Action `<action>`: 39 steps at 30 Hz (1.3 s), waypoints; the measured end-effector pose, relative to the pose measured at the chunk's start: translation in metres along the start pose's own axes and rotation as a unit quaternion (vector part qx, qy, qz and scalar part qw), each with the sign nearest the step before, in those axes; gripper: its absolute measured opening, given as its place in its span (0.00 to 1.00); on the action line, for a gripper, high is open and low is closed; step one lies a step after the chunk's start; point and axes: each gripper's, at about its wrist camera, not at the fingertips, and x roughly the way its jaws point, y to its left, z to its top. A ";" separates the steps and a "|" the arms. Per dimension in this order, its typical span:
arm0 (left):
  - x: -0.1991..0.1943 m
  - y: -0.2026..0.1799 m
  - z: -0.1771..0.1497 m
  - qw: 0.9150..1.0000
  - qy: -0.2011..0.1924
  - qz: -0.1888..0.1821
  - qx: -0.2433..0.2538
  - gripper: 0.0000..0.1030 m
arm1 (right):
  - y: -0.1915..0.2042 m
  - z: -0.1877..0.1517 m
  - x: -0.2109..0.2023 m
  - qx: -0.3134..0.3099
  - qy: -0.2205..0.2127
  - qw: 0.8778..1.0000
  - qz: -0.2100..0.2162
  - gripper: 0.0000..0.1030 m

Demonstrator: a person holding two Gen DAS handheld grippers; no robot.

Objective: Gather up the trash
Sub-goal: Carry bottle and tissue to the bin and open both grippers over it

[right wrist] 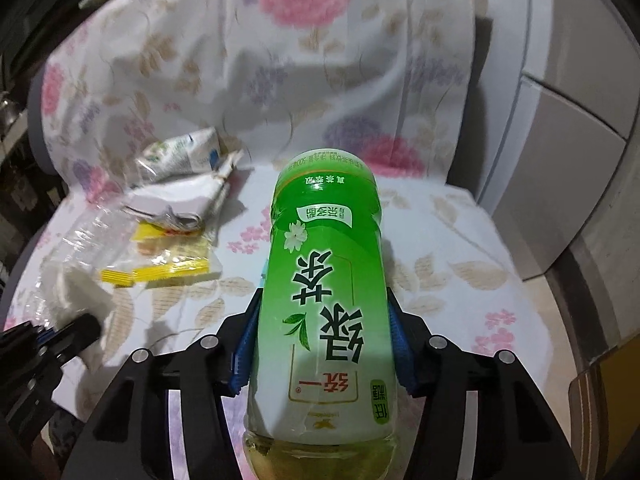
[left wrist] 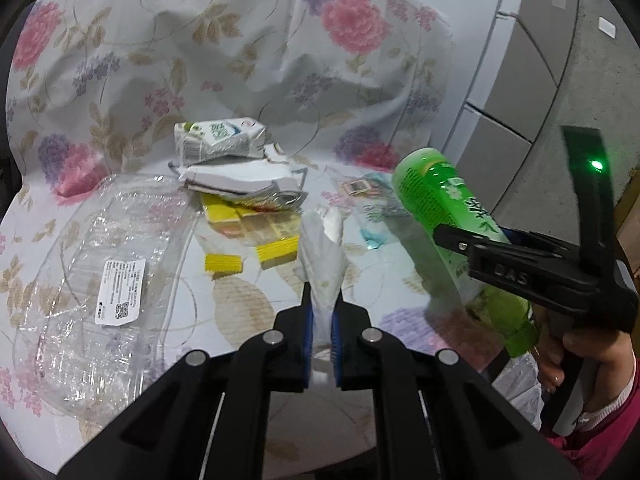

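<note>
Over a floral-clothed table (left wrist: 168,80) strewn with wrappers, the left gripper (left wrist: 321,312) has its jaws closed on a crumpled white tissue (left wrist: 324,248) while the right gripper (right wrist: 320,344) clamps a green plastic tea bottle (right wrist: 324,280); both likely need carrying to a bin, unseen.

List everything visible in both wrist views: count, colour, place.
green tea bottle: 1, green label, clamped between the right gripper's pads, base pointing away
tissue: 1, white, pinched in the left gripper
clear plastic tray: 1, transparent with white sticker, on the cloth at left
milk carton: 1, white and green, crushed, at the back of the pile
folded paper: 1, white, under the carton
yellow wrappers: several, yellow, mid-cloth
floral cloth: 1, white with pink and purple flowers, under everything
left gripper: 1, black, blue pads, shut
right gripper: 1, black, blue pads
hand: 1, red sleeve, holds right gripper
</note>
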 end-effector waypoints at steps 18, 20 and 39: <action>-0.023 -0.171 -0.026 0.975 -0.012 -0.164 0.150 0.06 | -0.110 -0.103 -0.167 0.110 -0.080 0.984 -0.114 0.55; -0.022 -0.194 -0.035 0.968 -0.009 -0.185 0.168 0.06 | -0.127 -0.125 -0.182 0.131 -0.081 0.977 -0.145 0.55; 0.049 -0.321 -0.098 0.923 0.075 -0.283 0.250 0.07 | -0.224 -0.229 -0.167 0.254 -0.037 0.947 -0.191 0.56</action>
